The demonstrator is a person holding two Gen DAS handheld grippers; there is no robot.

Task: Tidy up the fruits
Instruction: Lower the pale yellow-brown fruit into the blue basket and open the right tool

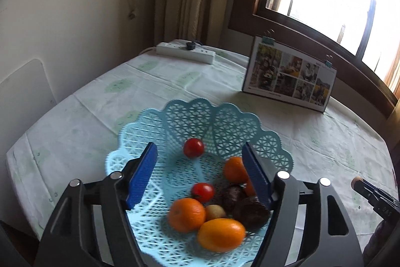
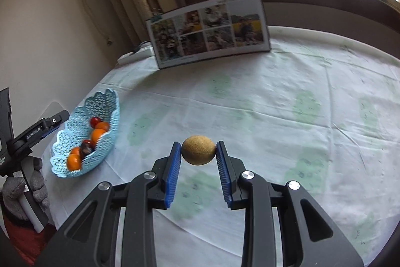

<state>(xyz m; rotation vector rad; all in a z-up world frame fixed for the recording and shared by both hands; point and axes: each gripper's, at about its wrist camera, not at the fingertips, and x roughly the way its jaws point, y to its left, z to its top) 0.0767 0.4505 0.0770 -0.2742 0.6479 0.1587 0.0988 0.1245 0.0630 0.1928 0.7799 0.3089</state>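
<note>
Nearly done: the blue basket [image 1: 226,128] already holds oranges, tomatoes and some dark fruits, apparently the bulk of the lot. Above the tablecloth [image 2: 287,101], the right gripper [image 2: 198,153] pinches a brown kiwi [image 2: 198,150] between its pads, well apart from the basket. The left gripper [image 1: 200,159] hovers spread over it, empty.

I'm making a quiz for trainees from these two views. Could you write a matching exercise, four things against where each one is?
Things:
1. brown round kiwi
2. pale blue plastic lattice basket
3. white power strip
4. photo collage board

Places:
A. by the curtain
B. under the open left gripper
C. between the right gripper fingers
D. standing below the window

Pairs: 1-C, 2-B, 3-A, 4-D
</note>
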